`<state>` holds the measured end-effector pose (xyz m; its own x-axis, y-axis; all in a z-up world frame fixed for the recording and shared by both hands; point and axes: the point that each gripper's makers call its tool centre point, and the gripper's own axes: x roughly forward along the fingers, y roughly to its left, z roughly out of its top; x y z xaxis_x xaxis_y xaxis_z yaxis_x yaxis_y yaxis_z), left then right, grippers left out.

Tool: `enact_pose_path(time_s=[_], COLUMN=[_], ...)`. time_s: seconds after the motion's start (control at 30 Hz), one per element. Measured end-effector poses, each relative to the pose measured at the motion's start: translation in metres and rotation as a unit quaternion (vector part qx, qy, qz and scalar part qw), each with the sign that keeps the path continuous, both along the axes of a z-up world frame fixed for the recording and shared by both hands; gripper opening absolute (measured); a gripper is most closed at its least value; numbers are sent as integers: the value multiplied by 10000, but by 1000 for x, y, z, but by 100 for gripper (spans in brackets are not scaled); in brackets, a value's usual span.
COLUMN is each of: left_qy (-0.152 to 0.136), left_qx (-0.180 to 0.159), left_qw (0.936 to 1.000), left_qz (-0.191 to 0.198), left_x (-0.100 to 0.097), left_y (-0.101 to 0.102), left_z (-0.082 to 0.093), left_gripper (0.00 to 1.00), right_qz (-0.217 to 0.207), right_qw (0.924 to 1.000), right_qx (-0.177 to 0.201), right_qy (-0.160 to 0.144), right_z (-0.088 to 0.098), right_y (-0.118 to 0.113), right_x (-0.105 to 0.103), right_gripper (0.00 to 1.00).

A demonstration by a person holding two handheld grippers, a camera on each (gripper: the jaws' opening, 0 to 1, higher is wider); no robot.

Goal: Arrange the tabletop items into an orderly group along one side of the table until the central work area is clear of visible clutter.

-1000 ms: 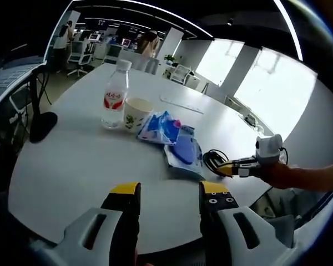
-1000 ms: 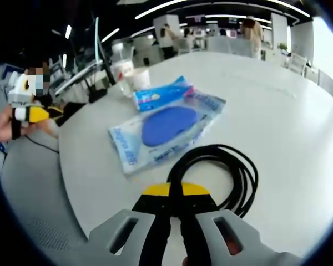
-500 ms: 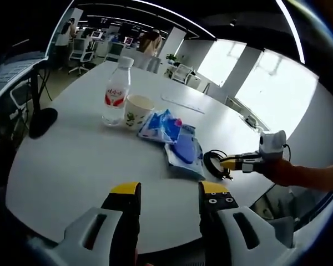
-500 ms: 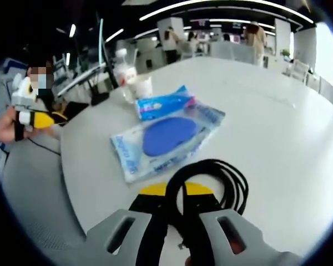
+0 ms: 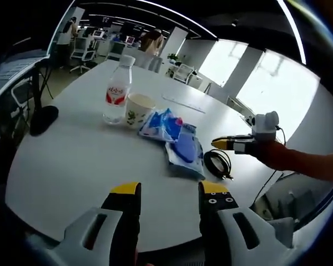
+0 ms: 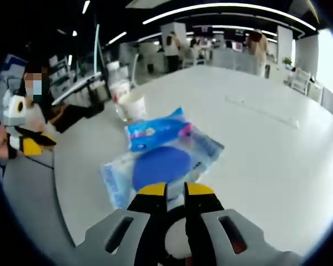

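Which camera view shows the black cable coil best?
The left gripper view: the whole black cable coil lies on the white table. In the right gripper view, the right gripper hides most of it.

Pretty clearly an open-plan office. The big white round desk (image 5: 72, 160) looks like a meeting table, and behind it there are rows of workstations with lit monitors (image 5: 94, 35) and rolling office chairs (image 5: 77, 52). Long strip lights (image 6: 222, 8) run across a dark ceiling, and tall bright windows (image 5: 277, 88) line one side. A few people are standing around back by the workstations (image 6: 172, 41), and there's a potted plant (image 5: 169, 57) near a pillar too.
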<state>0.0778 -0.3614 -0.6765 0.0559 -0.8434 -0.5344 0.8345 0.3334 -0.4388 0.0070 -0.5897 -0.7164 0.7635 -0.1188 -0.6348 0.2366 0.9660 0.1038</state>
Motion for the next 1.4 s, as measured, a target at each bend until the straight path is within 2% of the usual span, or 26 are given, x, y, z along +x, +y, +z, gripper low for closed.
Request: enact_pose_path(time_s=[0.4, 0.83, 1.1, 1.4], left_qy=[4, -8, 1, 46], left_qx=[8, 17, 27, 48], left_qw=[10000, 10000, 10000, 9999], left_qz=[83, 71, 66, 159], left_x=[-1, -1, 0, 4], left_y=[3, 2, 1, 4], left_z=[-1, 1, 1, -1], left_gripper=[40, 40, 40, 40], right_qz=[-19, -271, -334, -327], right_qw=[9999, 9993, 9988, 9981], right_qx=[99, 258, 358, 513], right_qy=[-48, -77, -2, 75], right_z=[0, -1, -4, -12], right_y=[-17, -39, -44, -45], right_x=[48, 75, 95, 111], right_gripper=[10, 11, 15, 13])
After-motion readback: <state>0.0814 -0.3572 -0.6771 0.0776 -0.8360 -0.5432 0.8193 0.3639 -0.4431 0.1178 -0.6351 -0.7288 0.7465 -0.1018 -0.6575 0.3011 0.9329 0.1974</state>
